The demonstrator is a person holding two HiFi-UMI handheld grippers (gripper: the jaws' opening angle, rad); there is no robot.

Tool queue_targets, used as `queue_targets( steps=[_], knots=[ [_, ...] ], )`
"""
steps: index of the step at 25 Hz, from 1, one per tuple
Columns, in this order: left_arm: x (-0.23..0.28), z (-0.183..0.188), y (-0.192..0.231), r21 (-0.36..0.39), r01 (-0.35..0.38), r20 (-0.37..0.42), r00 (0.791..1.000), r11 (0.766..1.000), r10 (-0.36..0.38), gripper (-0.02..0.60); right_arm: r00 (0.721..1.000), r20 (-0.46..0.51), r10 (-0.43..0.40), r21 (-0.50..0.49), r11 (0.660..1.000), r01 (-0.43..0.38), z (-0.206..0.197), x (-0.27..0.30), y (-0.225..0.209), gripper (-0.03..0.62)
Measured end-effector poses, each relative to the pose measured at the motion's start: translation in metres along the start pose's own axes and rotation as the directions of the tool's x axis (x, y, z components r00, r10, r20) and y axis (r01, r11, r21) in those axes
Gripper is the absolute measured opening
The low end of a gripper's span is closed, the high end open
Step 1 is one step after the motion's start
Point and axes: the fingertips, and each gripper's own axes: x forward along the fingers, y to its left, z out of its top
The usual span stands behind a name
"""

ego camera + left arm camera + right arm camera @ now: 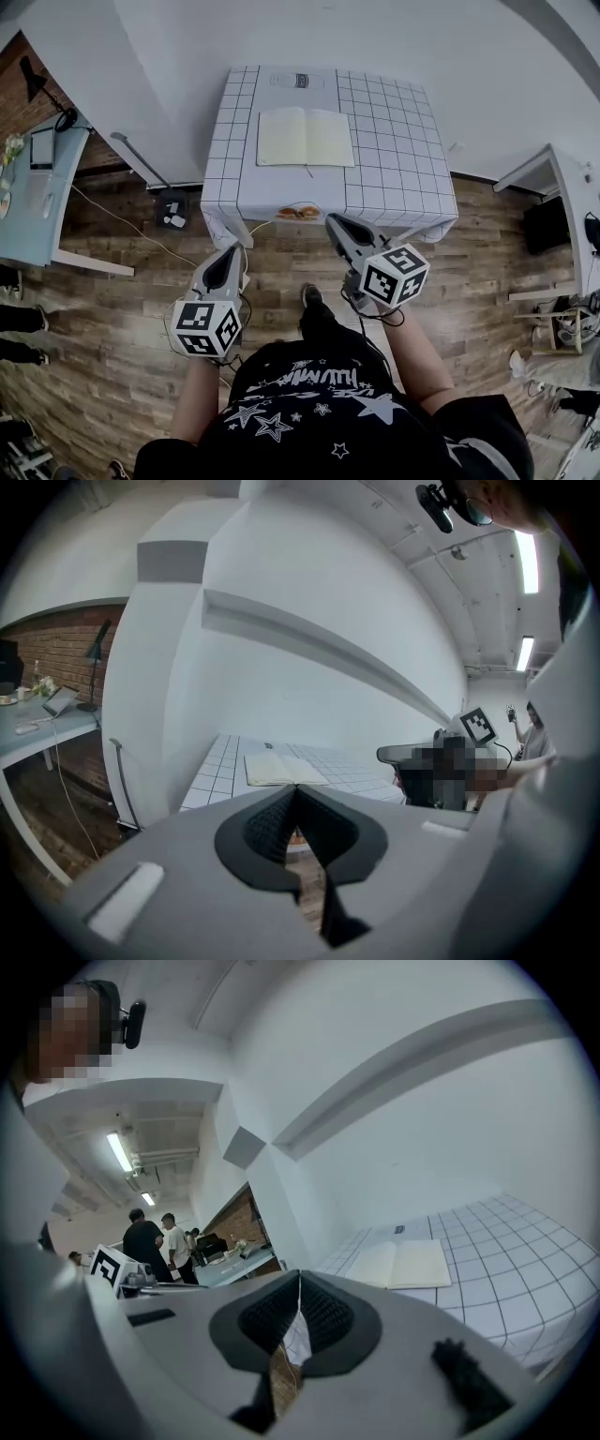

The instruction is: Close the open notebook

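**Open notebook (306, 138) lay ahead, right gripper (334, 222) closer**

It sat on the gridded table (403, 178), spine running near-to-far. The right gripper reached the table's near edge, while the left gripper (232, 253) seemingly hung short. Both had jaws together, empty.

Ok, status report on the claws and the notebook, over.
Both shut and empty: left claw, right claw, short of the table. Notebook open flat, untouched. Nothing blocking it.

Table label (302, 81) too small to read; left desk (37, 216) cut off.
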Motion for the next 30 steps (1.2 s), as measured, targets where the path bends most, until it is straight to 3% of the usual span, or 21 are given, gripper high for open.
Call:
queue_targets(
  steps=[11,19,23,30],
  knots=[
    [0.081,0.045,0.001,-0.018,-0.112,0.034,0.993,0.994,0.112,0.009,0.998,-0.019,0.062,-0.016,0.998,-0.062,0.050,0.041,-0.090,0.015],
    [0.126,0.053,0.001,-0.033,-0.164,0.018,0.986,0.986,0.165,0.009,0.993,-0.059,0.100,0.018,0.995,-0.099,0.046,0.062,-0.135,0.015],
    [0.136,0.055,0.001,-0.016,-0.168,0.000,0.986,0.986,0.168,0.009,0.992,-0.047,0.119,0.069,0.991,-0.116,0.045,0.071,-0.138,0.015],
    [0.154,0.065,0.019,-0.003,-0.134,-0.006,0.991,0.991,0.134,0.009,0.988,-0.072,0.136,0.069,0.989,-0.131,0.037,0.098,-0.124,0.015]
  ],
)
